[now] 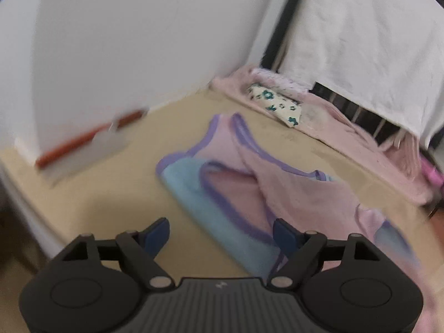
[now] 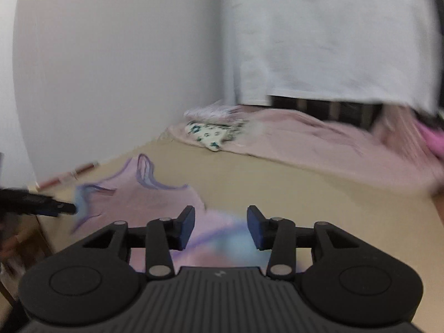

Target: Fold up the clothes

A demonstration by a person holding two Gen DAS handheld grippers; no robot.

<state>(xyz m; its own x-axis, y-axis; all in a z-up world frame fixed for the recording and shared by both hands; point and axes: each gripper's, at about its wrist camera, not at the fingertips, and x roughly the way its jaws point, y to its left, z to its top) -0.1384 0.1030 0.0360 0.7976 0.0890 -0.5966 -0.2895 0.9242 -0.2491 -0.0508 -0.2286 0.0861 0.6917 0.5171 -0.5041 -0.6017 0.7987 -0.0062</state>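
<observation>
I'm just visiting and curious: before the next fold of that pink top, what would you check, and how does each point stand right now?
1. Left gripper open, nothing pinched: ok.
2. Right gripper open, nothing pinched: ok.
3. Pink top lying flat: not ok, its cloth is bunched and twisted in the middle.
4. Bare table beside the top for the fold: ok.
5. Floral cloth apart from the top: ok.
6. Sharp view of the hem under the right gripper: cannot tell, that picture is blurred.
</observation>
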